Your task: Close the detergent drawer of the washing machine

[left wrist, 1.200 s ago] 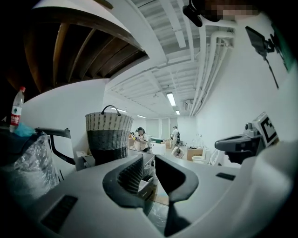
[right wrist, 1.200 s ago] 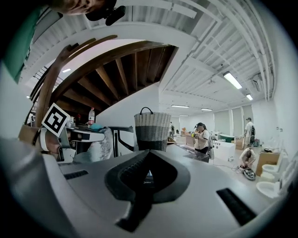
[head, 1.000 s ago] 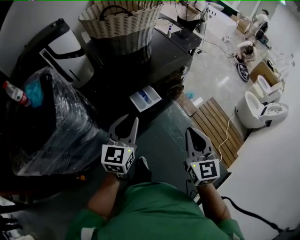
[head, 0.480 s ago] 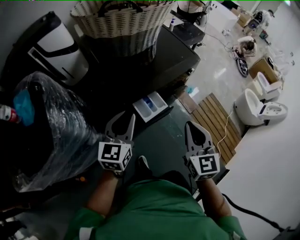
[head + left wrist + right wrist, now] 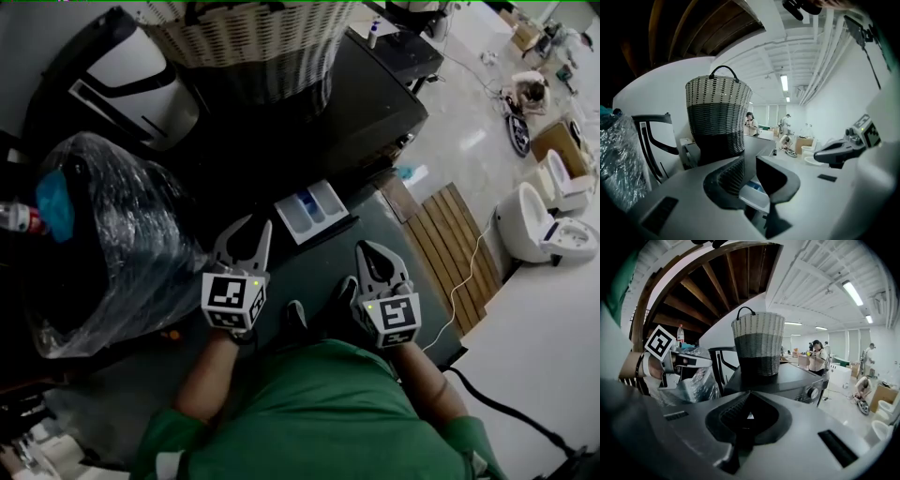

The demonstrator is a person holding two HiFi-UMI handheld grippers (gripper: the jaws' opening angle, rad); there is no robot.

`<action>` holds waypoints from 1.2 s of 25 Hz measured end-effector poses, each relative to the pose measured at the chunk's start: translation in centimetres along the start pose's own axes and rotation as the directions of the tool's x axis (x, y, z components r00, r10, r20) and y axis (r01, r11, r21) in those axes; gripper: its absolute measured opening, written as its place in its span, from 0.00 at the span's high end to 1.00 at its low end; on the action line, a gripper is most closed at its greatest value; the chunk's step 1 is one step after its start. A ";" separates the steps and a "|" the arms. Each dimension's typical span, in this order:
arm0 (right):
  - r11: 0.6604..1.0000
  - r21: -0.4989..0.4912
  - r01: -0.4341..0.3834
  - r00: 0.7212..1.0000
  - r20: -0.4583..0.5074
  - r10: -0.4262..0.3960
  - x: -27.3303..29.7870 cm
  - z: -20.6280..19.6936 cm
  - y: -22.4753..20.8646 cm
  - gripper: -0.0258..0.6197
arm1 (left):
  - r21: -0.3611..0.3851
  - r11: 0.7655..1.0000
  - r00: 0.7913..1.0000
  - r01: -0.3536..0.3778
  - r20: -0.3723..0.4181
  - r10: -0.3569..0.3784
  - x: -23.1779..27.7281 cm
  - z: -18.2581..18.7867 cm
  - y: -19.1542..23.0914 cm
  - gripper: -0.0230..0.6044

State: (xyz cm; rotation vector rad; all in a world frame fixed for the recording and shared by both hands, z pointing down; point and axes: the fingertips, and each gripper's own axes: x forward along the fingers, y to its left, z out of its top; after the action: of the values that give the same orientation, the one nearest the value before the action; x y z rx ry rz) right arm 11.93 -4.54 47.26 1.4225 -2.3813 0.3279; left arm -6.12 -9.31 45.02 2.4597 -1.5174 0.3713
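detergent drawer [image 5: 312, 210] pulled out of dark washing machine [image 5: 361, 103], left gripper [image 5: 254, 232] near it, jaws apart, nothing held, right gripper [image 5: 367, 251] beside, jaws together, wicker basket [image 5: 248, 37] on machine top

Head cam: steep top-down from above the person, washing machine [image 5: 356, 103] upper centre. Left gripper cam: low, close in, facing the detergent drawer [image 5: 757, 193]; right gripper [image 5: 820, 157] at frame right. Right gripper cam: low, further back; left gripper [image 5: 705, 363] at frame left. All three views share the wicker basket [image 5: 758, 343].
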 end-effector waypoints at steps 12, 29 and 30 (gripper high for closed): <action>0.954 -0.064 -0.292 0.946 -0.167 0.279 5.9 -6.0 -1.3 0.93 | -0.131 0.974 0.960 -0.186 -0.237 0.151 3.3 -7.4 -2.0 0.82; 0.965 -0.039 -0.258 0.905 -0.360 0.227 11.9 -14.6 1.2 0.93 | -0.190 0.970 0.926 -0.153 -0.371 0.074 2.4 -15.0 0.7 0.82; 0.967 -0.036 -0.251 0.906 -0.360 0.222 12.0 -14.7 1.3 0.93 | -0.190 0.970 0.925 -0.149 -0.373 0.069 2.4 -15.1 1.0 0.82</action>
State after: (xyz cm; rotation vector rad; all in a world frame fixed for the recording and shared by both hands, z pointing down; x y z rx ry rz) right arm 8.16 -8.12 65.52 0.9422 -2.2368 0.4967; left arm -7.43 -6.90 60.11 2.0087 -1.4516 0.6112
